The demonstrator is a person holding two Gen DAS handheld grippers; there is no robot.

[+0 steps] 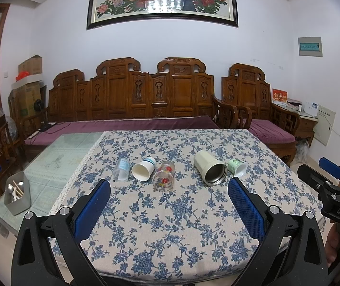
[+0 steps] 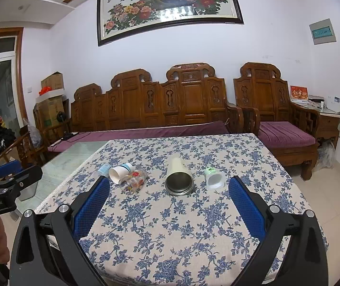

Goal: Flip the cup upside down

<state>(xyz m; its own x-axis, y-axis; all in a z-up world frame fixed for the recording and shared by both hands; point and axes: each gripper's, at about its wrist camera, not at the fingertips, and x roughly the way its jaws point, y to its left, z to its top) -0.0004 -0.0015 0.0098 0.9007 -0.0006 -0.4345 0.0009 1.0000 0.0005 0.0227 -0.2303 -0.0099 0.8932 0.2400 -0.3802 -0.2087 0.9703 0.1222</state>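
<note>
Grippers, left [image 1: 169, 199] and right [image 2: 169, 196], both spread wide and empty short of five toppled cups, approach stage, next closing around the steel-lined tumbler [image 2: 179, 176].

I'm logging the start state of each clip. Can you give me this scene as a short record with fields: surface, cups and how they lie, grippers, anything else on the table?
surface: table under a blue floral tablecloth
cups: five, all lying on their sides in a rough row
left to right: clear plastic cup; white paper cup; flowered glass; cream steel-lined tumbler; small green cup
contact: paper cup and flowered glass touch
left gripper: open, empty, short of the cups
right gripper: open, empty, short of the cups
other: metal utensil holder on the uncovered glass part of the table
</note>
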